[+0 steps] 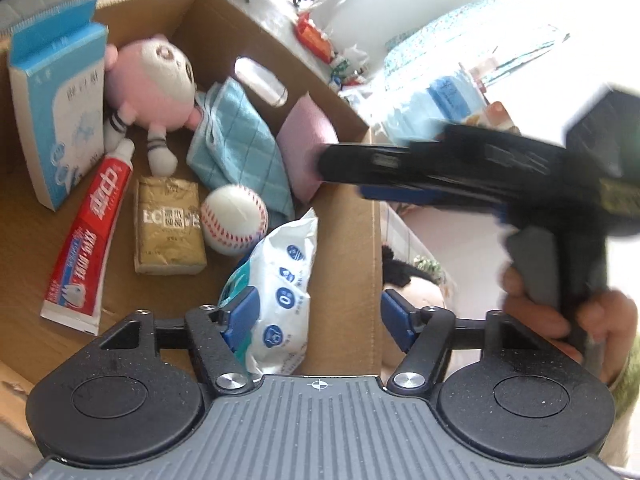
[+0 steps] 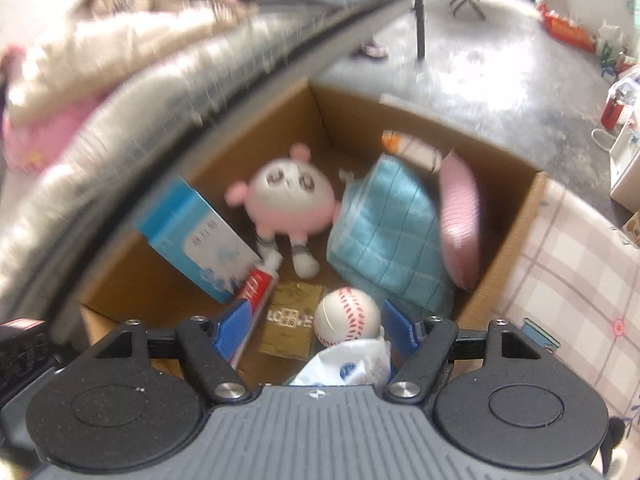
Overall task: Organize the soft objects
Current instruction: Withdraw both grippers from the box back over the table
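A cardboard box (image 1: pixel 344 232) holds a pink plush toy (image 1: pixel 152 84), a blue towel (image 1: pixel 240 144), a pink cushion (image 1: pixel 304 140), a baseball (image 1: pixel 234 218), a toothpaste tube (image 1: pixel 90 244), a gold packet (image 1: pixel 168 228), a blue-white carton (image 1: pixel 56 120) and a white wipes pack (image 1: pixel 280 300). My left gripper (image 1: pixel 320 320) is open, astride the box's near wall. My right gripper (image 2: pixel 316 330) is open above the box, over the baseball (image 2: pixel 346 316) and wipes pack (image 2: pixel 352 364). In the left wrist view its fingertips (image 1: pixel 332 160) show blurred, at the pink cushion.
A dark-haired plush doll (image 1: pixel 408 284) lies outside the box on the right. A quilted grey mattress edge (image 2: pixel 160 92) runs along the box's left side. A checked pink cloth (image 2: pixel 580 280) lies to the right. Bags and bottles stand on the concrete floor (image 2: pixel 500 60) beyond.
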Demonstrator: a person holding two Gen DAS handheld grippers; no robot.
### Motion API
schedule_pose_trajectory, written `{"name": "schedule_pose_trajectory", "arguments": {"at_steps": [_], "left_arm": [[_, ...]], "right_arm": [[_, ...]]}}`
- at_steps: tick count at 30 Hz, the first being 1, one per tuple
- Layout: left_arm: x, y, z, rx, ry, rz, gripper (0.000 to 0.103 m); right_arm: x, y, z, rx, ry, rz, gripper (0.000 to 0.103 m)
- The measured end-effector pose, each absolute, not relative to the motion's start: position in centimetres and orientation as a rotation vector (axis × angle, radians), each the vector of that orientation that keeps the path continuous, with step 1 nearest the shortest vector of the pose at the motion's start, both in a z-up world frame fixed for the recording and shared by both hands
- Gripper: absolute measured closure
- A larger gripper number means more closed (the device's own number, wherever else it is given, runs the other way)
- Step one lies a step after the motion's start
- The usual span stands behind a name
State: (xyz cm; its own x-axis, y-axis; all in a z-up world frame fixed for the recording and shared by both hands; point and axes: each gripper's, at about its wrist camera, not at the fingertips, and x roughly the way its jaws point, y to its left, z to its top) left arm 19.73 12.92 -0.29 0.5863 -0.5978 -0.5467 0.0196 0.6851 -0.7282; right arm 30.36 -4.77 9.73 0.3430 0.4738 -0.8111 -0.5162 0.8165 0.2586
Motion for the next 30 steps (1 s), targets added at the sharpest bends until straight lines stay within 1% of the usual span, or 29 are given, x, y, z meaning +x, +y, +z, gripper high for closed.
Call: {"name": "schedule_pose_trajectory", "arguments": {"at_steps": [3, 5, 7, 9, 11, 12, 15, 18, 20, 25, 30], "left_arm": [[18.7, 13.1, 0.9, -0.715, 0.849, -0.373, 0.026], [17.9, 13.3, 1.7, -0.701, 0.813, -0.349, 0.019], [17.0, 13.4, 2.5, -0.688, 0.780, -0.326, 0.017], [16.1, 13.4, 3.4, -0.664, 0.748, -0.311, 0.014], [15.0, 13.1, 4.4, -0.624, 0.723, -0.305, 0.006], [14.5, 12.9, 5.0, -0.602, 0.709, -0.310, 0.005], [13.1, 11.8, 6.9, -0.526, 0.659, -0.322, 0.003], [11.9, 9.7, 9.2, -0.417, 0.616, -0.320, 0.001], [11.2, 8.0, 10.6, -0.352, 0.596, -0.325, 0.000], [10.4, 2.9, 13.2, -0.234, 0.580, -0.385, 0.000], [10.6, -3.6, 13.7, -0.089, 0.566, -0.492, 0.000]], "right_arm": [[28.3, -7.9, 12.1, 0.032, 0.942, 0.654, 0.024], [26.5, -10.1, 13.7, 0.083, 0.872, 0.666, 0.024], [24.4, -12.3, 14.8, 0.133, 0.807, 0.661, 0.022], [22.1, -14.3, 15.6, 0.180, 0.748, 0.656, 0.018], [19.6, -16.4, 16.2, 0.219, 0.691, 0.652, 0.016], [18.3, -17.5, 16.7, 0.235, 0.659, 0.640, 0.015], [14.7, -20.7, 18.0, 0.252, 0.566, 0.596, 0.013], [10.7, -24.3, 19.2, 0.252, 0.459, 0.537, 0.006], [8.7, -26.4, 19.4, 0.245, 0.410, 0.496, 0.004], [6.1, -31.5, 19.1, 0.265, 0.378, 0.410, 0.004], [5.4, -35.6, 17.4, 0.332, 0.377, 0.357, 0.004]]}}
